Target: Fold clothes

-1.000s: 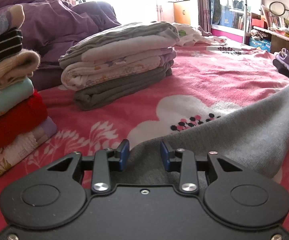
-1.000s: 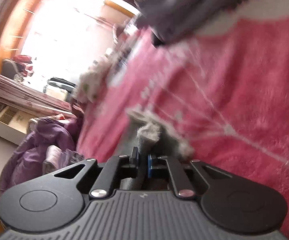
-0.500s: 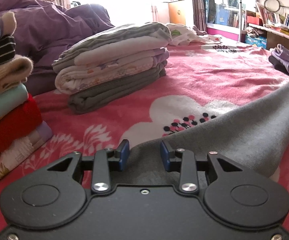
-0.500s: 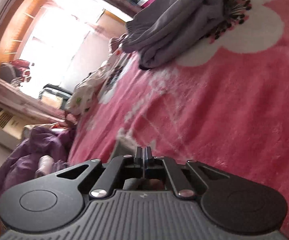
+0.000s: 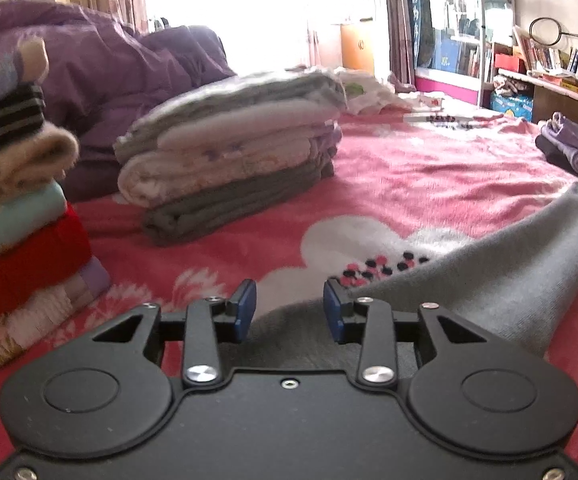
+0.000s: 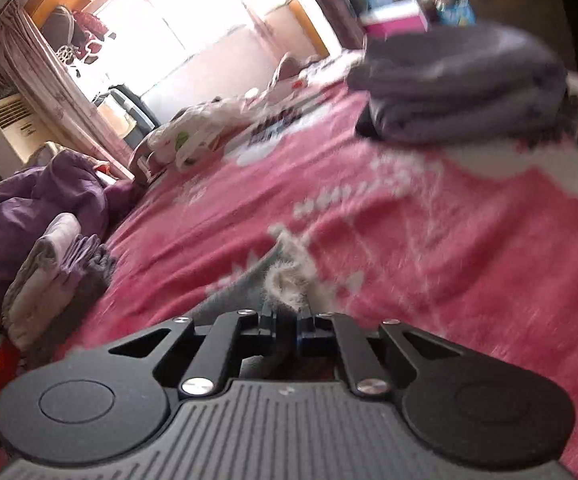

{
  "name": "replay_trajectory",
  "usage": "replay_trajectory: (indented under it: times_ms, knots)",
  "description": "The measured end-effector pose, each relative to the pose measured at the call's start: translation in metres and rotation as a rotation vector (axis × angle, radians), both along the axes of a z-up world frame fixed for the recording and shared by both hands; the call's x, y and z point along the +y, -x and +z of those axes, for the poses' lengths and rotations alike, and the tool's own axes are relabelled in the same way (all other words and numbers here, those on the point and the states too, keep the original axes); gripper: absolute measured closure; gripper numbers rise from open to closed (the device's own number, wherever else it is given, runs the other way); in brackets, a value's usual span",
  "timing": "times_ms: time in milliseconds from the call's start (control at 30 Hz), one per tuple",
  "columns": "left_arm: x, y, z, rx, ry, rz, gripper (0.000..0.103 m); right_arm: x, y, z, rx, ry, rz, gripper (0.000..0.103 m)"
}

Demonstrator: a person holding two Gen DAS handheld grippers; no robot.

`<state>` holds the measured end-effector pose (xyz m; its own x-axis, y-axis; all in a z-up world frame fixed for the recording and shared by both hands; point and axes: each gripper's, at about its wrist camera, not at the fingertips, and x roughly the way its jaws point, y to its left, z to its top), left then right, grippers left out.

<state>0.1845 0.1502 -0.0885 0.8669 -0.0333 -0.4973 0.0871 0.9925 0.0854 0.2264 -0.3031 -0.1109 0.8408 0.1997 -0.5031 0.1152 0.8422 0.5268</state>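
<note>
Right hand-held gripper (image 6: 287, 326) pinches the grey knitted garment's (image 5: 489, 276) fuzzy edge for folding; left hand-held gripper (image 5: 289, 310), jaws opening, straddles it unclamped.

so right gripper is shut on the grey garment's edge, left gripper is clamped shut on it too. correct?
Not quite. In the left wrist view the left gripper is open, its jaws opening wider, with the grey garment lying loose between them. The right gripper is shut on the garment's edge, as the right wrist view shows.
</note>
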Motion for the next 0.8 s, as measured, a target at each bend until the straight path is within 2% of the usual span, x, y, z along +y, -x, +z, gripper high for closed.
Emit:
replay_trajectory:
  times_ms: [100, 167, 233, 333, 400, 467, 533, 600, 667, 733, 800]
  knots:
    - [-0.002, 0.007, 0.008, -0.045, 0.011, -0.029, 0.068, 0.0, -0.006, -0.01, 0.055, 0.027, 0.012, 0.093]
    - [-0.007, 0.013, 0.012, -0.067, 0.012, -0.072, 0.068, -0.003, -0.002, -0.012, 0.056, 0.029, 0.014, 0.091]
    - [-0.015, 0.017, 0.015, -0.074, 0.033, -0.138, 0.067, -0.006, 0.007, -0.004, 0.028, 0.047, -0.019, 0.077]
    - [-0.038, 0.019, 0.01, -0.042, 0.068, -0.231, 0.067, -0.003, 0.019, 0.011, -0.027, 0.102, -0.055, 0.076]
    - [-0.056, 0.018, 0.004, -0.012, 0.077, -0.283, 0.067, 0.01, 0.027, 0.022, -0.075, 0.172, -0.02, 0.076]
    - [-0.075, 0.017, -0.002, 0.012, 0.094, -0.316, 0.065, 0.033, 0.032, 0.028, -0.108, 0.215, 0.063, 0.076]
    - [-0.089, 0.016, -0.008, 0.025, 0.089, -0.327, 0.059, 0.063, 0.035, 0.031, -0.128, 0.245, 0.17, 0.074]
    - [-0.103, 0.013, -0.016, 0.041, 0.061, -0.325, 0.058, 0.098, 0.036, 0.029, -0.133, 0.27, 0.295, 0.071]
    - [-0.108, 0.006, -0.028, 0.099, 0.059, -0.3, 0.058, 0.133, 0.037, 0.024, -0.144, 0.295, 0.399, 0.071]
    - [-0.105, 0.001, -0.035, 0.119, 0.085, -0.28, 0.058, 0.158, 0.036, 0.019, -0.146, 0.31, 0.456, 0.071]
    - [-0.099, 0.001, -0.03, 0.118, 0.112, -0.276, 0.058, 0.178, 0.035, 0.011, -0.13, 0.331, 0.492, 0.071]
